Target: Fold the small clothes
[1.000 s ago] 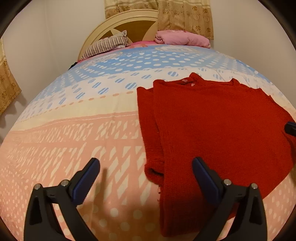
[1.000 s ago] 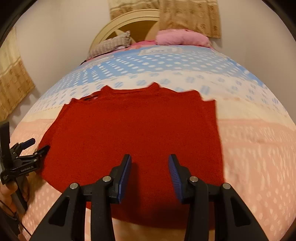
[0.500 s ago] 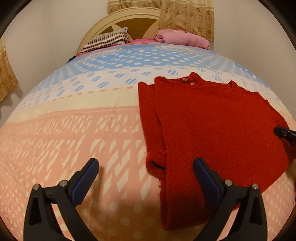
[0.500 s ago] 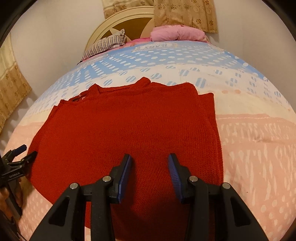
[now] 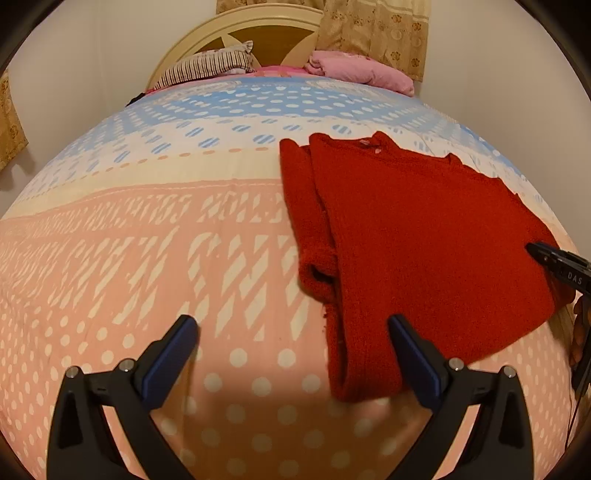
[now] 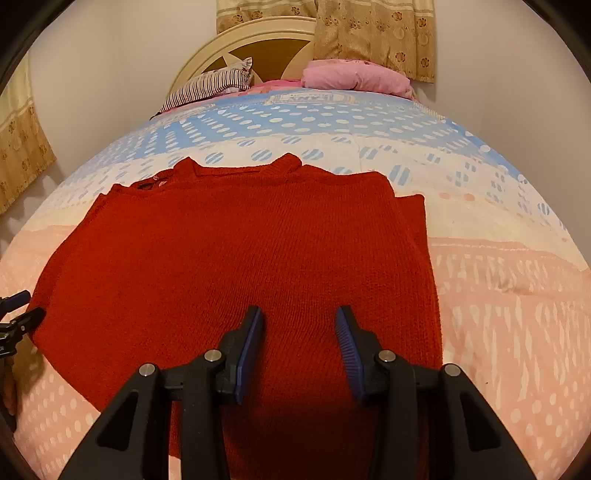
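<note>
A bed (image 5: 155, 258) fills both views, its cover patterned pink near, cream in the middle and blue with white dots far. At the far end stands a rounded cream headboard (image 6: 236, 44), with a striped pillow (image 6: 210, 86) to the left and a pink pillow (image 6: 354, 75) to the right, and patterned curtains (image 6: 373, 33) hang above. A red knitted sweater (image 6: 240, 258) lies flat on the cover, neckline to the far side, its sleeves folded in along the body; the left sleeve (image 5: 306, 221) lies as a strip along the sweater's left edge. The left gripper (image 5: 291, 350) hovers over the sweater's near left corner, its blue-padded fingers spread wide with nothing between them. The right gripper (image 6: 299, 347) hovers over the near middle of the sweater, its fingers partly apart and grasping nothing.
</note>
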A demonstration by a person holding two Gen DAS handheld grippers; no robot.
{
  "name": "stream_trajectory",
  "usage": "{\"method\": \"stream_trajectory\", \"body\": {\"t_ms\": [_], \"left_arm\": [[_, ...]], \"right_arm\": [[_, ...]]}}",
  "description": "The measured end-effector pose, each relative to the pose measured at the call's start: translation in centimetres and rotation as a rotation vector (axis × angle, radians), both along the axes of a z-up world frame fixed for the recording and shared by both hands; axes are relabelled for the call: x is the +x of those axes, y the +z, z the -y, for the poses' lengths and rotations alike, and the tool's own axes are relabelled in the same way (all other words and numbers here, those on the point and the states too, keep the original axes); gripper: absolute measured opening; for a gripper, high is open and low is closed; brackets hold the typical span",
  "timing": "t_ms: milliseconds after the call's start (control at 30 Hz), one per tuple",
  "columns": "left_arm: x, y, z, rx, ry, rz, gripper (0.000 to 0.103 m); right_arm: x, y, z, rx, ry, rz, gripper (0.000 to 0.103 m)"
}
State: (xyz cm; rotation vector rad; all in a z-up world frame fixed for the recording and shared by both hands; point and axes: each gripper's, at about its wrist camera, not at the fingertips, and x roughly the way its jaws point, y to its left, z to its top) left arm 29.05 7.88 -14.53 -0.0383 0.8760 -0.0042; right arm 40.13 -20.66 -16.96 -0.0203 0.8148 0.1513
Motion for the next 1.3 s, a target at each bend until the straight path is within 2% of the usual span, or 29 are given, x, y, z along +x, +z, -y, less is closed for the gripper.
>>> {"method": "stream_trajectory", "body": {"t_ms": [133, 300, 400, 533, 667, 933, 1067, 1300], "left_arm": [[-0.9, 0.5, -0.6, -0.024, -0.01, 0.027, 0.103], [-1.7, 1.5, -2.4, -0.025, 0.006, 0.061, 0.103], [-1.0, 2.0, -3.1, 0.004, 0.023, 0.069, 0.103], [-0.1, 2.4, -4.0, 0.005, 0.042, 0.087, 0.103], [0.8, 2.4, -4.5, -0.019, 0.055, 0.097, 0.103], [3.0, 2.7, -4.2, -0.157, 0.027, 0.102, 0.103], [4.3, 2.7, -3.1, -0.155, 0.002, 0.091, 0.103], [6.0, 2.0, -2.0, -0.1, -0.042, 0.075, 0.103]], "right_arm": [[-0.8, 1.0, -0.5, -0.022, 0.002, -0.005, 0.043], [-3.4, 2.5, -1.5, 0.005, 0.026, 0.049, 0.044], [-4.6, 3.3, -4.0, 0.001, 0.088, 0.078, 0.044], [-6.4, 4.2, -8.7, -0.012, 0.211, 0.117, 0.044], [-7.8, 3.9, -13.1, -0.061, 0.313, 0.141, 0.045], [-9.4, 2.3, -19.0, -0.162, 0.427, 0.167, 0.045], [-10.3, 2.2, -20.9, -0.202, 0.463, 0.197, 0.045], [-11.3, 1.3, -23.9, -0.29, 0.51, 0.229, 0.045]]}}
